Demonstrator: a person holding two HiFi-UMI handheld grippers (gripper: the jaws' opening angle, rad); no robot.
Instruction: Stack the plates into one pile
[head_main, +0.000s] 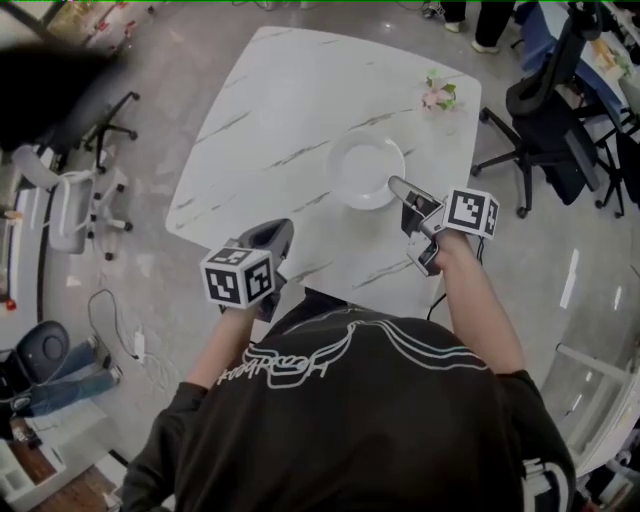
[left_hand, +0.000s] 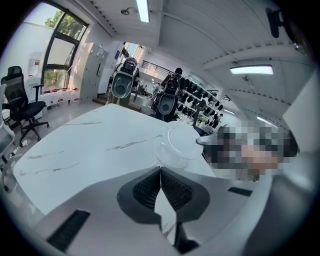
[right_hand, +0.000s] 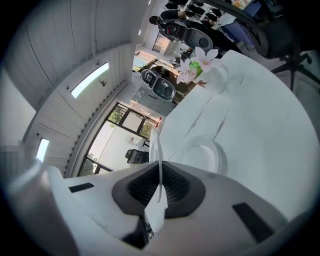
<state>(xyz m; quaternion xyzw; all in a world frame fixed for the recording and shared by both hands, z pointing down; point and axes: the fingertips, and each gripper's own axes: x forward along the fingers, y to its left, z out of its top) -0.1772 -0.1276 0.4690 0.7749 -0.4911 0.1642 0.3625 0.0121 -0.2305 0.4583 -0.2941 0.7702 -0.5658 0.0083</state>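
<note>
Head view: the plates (head_main: 366, 172) overlap, so we can't count them there. The right gripper view gives us the top plate (right_hand: 156, 142) edge-on only, pinched in the right tongs (right_hand: 159, 169); its face is unseen. In the left gripper view a mosaic patch covers those tongs behind their tip, and the left tongs' (left_hand: 160, 174) own body hides the counter's (left_hand: 90, 145) near part. The person's torso (head_main: 350, 420) hides the counter's near edge from above. A dark blur fills the head view's upper left corner. A bystander (head_main: 478, 20) is cut off at the top edge, legs only. Rounded dark machines (left_hand: 124, 84) at the back: we can't tell what.
</note>
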